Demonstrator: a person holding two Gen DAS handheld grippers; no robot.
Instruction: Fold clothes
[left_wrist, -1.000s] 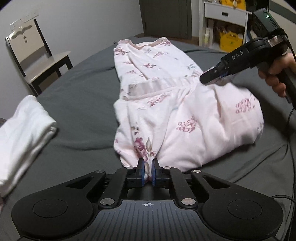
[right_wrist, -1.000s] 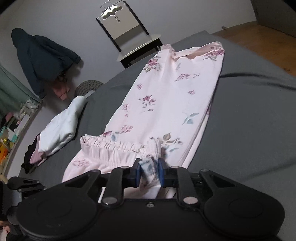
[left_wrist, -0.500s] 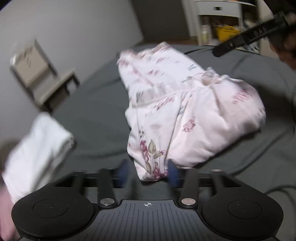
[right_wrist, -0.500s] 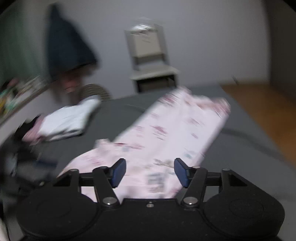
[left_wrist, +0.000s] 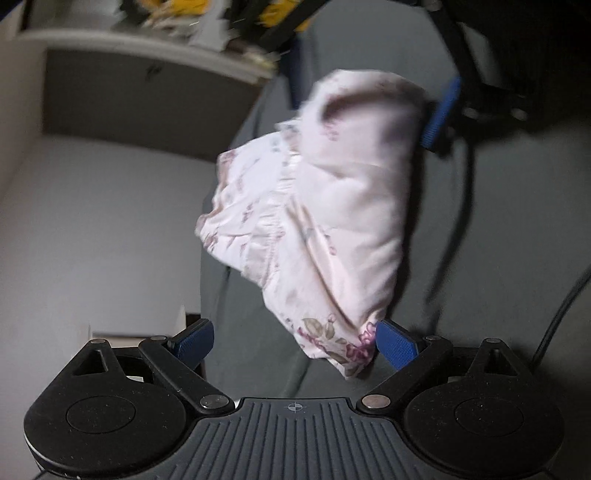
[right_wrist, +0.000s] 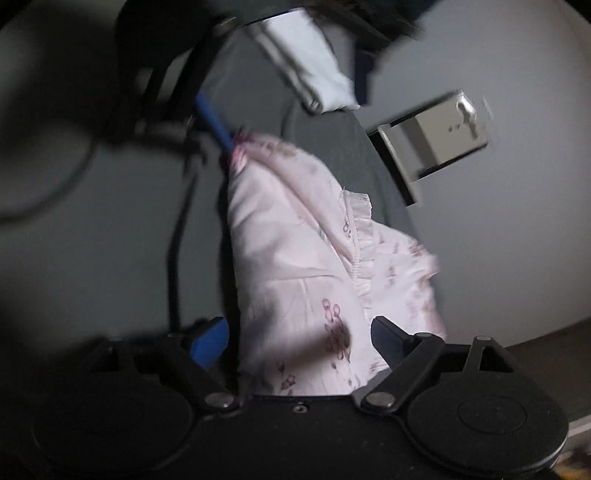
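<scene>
The pink floral garment (left_wrist: 325, 206) lies folded into a bundle on the dark grey bed (left_wrist: 498, 229), with the two sets of tongs at its opposite ends, facing one another. Its long axis runs from one set to the other: in the left wrist view it stretches from the flowered corner at the bottom up and away to a rounded fold at the top.

The left tongs (left_wrist: 295, 341) stand wide apart. The flowered corner of the garment sits between the blue pads, close against the right-hand pad (left_wrist: 397, 343) and well clear of the other; whether cloth and pad touch cannot be told. Nothing is pinched.

The right tongs (right_wrist: 301, 341) are likewise spread wide, with the near end of the garment (right_wrist: 295, 258) lying in the gap between them, loose rather than clamped. In this view the garment narrows to a point at its far end, where one blue pad of the left tongs (right_wrist: 216, 123) meets it.

A frilled, gathered waistband (right_wrist: 360, 240) crosses the garment roughly across its long axis, about midway along it. Beyond the garment's far end in the right wrist view lies a folded white cloth (right_wrist: 314, 74), apart from it, and off to the garment's right stands a pale chair (right_wrist: 439, 136) against the wall. Both views are blurred.
</scene>
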